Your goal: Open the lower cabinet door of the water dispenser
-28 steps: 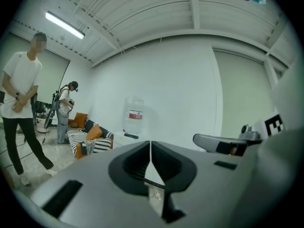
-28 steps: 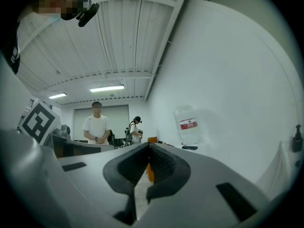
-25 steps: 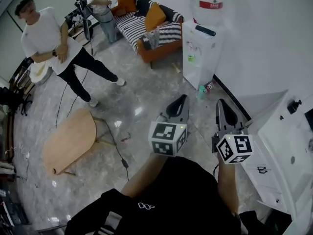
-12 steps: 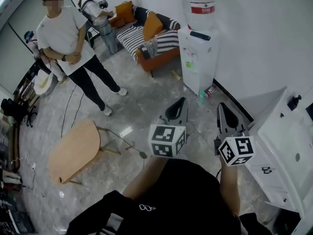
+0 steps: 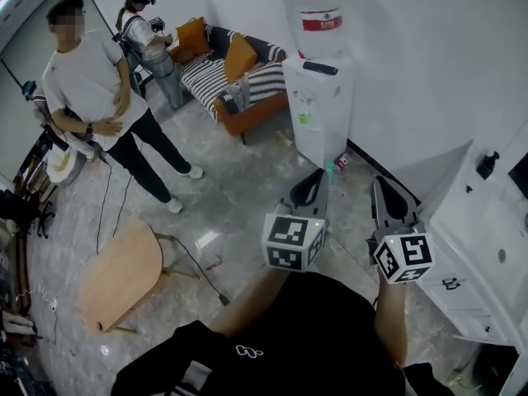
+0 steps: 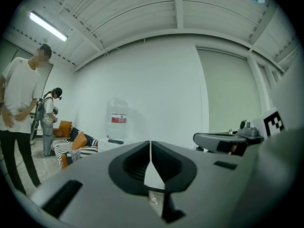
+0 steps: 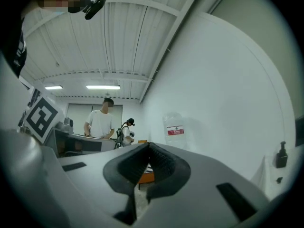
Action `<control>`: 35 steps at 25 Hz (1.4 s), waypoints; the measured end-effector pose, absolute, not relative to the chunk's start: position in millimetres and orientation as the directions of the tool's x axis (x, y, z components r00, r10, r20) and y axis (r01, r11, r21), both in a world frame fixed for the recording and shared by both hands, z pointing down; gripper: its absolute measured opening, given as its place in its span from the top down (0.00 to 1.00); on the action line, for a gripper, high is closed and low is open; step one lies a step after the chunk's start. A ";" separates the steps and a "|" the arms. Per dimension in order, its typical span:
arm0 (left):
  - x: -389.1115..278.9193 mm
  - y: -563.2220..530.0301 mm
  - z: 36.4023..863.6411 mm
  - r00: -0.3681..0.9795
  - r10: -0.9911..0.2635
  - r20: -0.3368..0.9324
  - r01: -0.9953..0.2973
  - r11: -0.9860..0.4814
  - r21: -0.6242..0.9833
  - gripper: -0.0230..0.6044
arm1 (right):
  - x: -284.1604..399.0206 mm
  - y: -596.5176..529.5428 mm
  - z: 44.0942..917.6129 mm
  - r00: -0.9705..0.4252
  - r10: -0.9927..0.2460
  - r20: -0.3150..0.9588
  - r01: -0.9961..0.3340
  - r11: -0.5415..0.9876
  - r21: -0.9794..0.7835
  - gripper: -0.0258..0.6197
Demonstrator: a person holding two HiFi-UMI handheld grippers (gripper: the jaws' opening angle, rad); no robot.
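White wall backs water dispenser — bottle top cropped in head view.

White water dispenser stood upright at one o'clock, back to the wall, clear bottle on top, and its lower cabinet door sat flush and closed.

I am looking down on a grey marbled floor that is catching the light. A striped sofa with orange cushions is standing at upper middle, near the white wall. A pale wooden table is sitting at lower left, a black cable trailing beside it. A white cabinet is filling the right edge. Overhead, tube lights are glowing on the ribbed ceiling.
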State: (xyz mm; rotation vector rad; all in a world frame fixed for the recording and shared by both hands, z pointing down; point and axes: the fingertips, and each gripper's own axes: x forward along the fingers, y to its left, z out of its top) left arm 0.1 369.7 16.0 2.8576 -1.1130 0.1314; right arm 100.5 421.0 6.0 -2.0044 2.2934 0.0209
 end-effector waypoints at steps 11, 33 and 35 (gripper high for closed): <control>6.3 324.4 28.2 0.759 -0.638 0.130 -0.647 -0.762 0.041 0.94 | 100.3 380.7 12.5 -0.119 -0.990 -0.074 -0.991 0.123 -0.057 0.95; 16.7 177.4 57.5 0.710 -0.677 0.195 -0.690 -0.724 -0.001 0.94 | 83.3 261.8 26.7 -0.096 -0.994 0.044 -0.987 0.101 0.124 0.95; 13.0 159.0 56.6 0.703 -0.681 0.206 -0.696 -0.718 0.001 0.94 | 79.5 241.9 23.1 -0.111 -0.993 0.048 -0.987 0.116 0.111 0.95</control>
